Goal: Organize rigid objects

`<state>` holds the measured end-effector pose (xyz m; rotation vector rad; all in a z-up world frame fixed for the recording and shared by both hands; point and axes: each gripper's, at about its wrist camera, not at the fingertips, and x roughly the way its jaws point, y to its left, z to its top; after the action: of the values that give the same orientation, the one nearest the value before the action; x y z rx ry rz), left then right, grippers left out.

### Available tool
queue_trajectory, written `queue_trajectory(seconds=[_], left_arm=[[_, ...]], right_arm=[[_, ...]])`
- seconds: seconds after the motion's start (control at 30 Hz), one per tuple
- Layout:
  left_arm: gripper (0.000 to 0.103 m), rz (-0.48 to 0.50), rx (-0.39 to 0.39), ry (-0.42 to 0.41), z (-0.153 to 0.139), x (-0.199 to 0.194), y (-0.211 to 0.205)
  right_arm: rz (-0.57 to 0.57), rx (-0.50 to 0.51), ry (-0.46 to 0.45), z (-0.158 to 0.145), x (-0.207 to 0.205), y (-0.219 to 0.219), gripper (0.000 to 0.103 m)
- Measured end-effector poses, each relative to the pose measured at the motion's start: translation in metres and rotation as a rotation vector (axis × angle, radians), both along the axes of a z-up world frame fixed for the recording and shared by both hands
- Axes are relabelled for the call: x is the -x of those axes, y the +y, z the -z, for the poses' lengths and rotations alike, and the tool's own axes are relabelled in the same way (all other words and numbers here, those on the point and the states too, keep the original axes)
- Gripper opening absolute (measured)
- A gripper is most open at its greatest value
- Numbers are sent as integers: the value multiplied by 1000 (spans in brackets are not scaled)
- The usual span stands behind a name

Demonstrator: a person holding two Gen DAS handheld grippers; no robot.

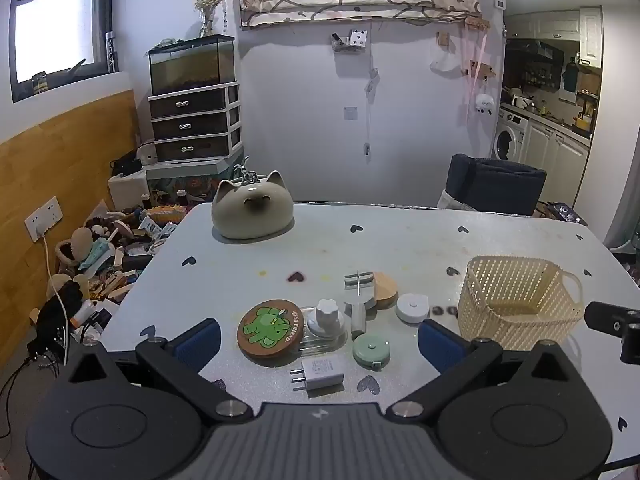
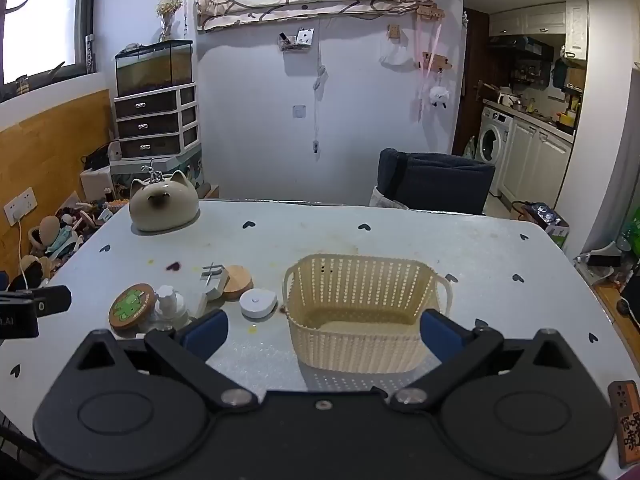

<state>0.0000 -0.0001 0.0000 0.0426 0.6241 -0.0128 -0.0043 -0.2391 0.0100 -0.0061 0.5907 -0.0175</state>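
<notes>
A cream woven basket (image 1: 520, 300) (image 2: 360, 312) stands empty on the white table. Left of it lies a cluster: a round coaster with a green elephant (image 1: 270, 329) (image 2: 132, 305), a white knob piece (image 1: 327, 316) on a clear case, a white plug adapter (image 1: 318, 374), a green tape measure (image 1: 371, 350), a white round puck (image 1: 412, 307) (image 2: 258, 302), a wooden lid (image 1: 385, 290) (image 2: 238, 277) and a grey holder (image 1: 359, 282). My left gripper (image 1: 318, 340) is open, empty, hovering at the cluster's near side. My right gripper (image 2: 324, 334) is open, empty, before the basket.
A beige cat-shaped ceramic pot (image 1: 252, 212) (image 2: 164, 206) sits at the table's far left. A dark chair (image 1: 494, 184) stands behind the far edge. Clutter covers the floor (image 1: 100, 264) on the left. A brown phone-like object (image 2: 626, 424) lies at the near right.
</notes>
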Motion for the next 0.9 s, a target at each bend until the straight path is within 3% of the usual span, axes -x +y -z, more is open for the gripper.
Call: queue_trajectory(seconds=[0.9], left_arm=[[103,3,9,2,0,0,0]], right_arm=[[1,-1,7,1,-2,1,103]])
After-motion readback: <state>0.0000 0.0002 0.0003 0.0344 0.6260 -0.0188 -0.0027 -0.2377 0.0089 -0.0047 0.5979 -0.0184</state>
